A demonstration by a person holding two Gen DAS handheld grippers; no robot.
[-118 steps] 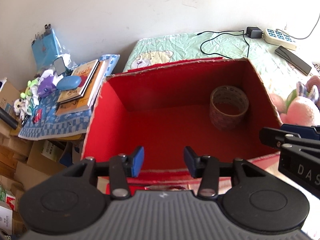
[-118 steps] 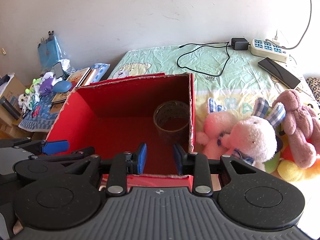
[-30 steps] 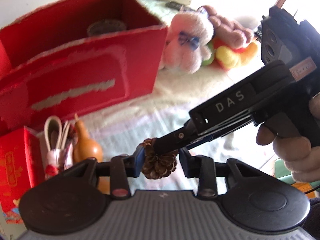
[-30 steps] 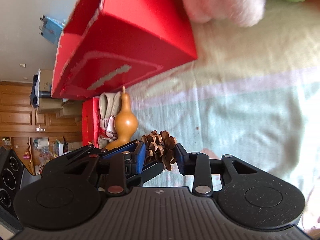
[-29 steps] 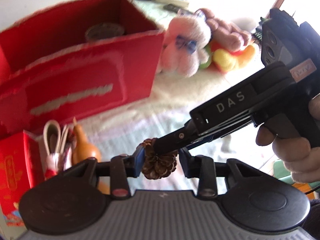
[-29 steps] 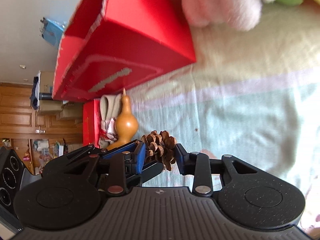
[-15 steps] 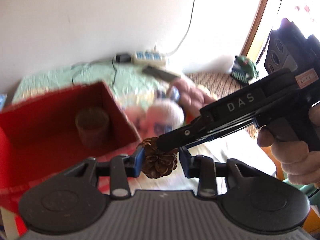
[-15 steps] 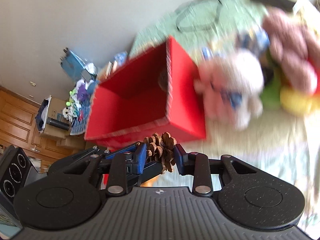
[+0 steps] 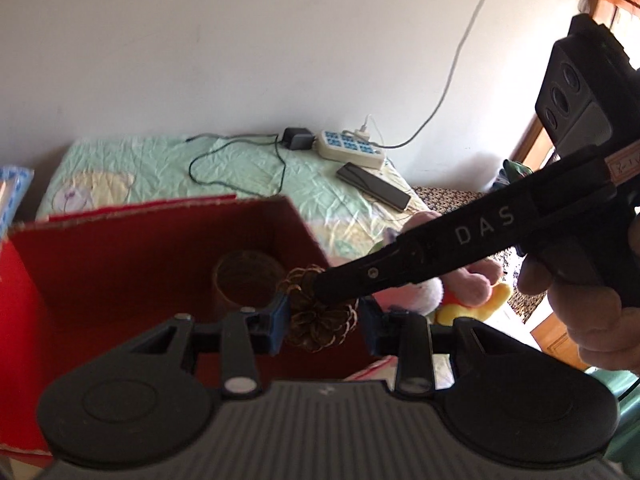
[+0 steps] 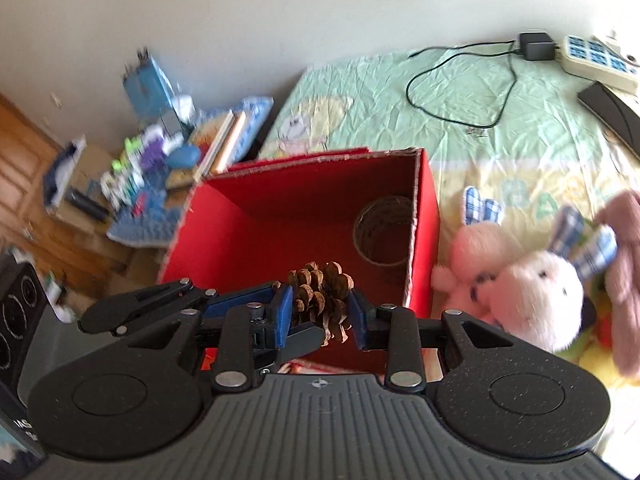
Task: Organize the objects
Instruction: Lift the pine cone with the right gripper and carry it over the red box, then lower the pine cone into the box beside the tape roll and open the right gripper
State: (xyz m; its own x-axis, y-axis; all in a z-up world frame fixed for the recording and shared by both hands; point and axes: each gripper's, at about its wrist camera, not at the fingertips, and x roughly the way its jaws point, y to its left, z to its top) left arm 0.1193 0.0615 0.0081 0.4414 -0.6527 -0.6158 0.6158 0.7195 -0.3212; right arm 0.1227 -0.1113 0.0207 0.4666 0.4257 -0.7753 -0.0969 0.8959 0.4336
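Note:
Both grippers hold one brown pine cone between them, up in the air at the near edge of an open red box. My left gripper is shut on the cone from both sides. My right gripper is shut on the same pine cone, crossing the left one. The red box holds a roll of brown tape in its far right corner; the roll also shows in the left wrist view.
Pink and brown plush toys lie right of the box on the bed. A power strip, charger cable and dark phone lie behind. Books and clutter sit to the left of the bed.
Both grippers lifted the pine cone from the bed surface up to the red box. The views now look down into the box instead of at its front.

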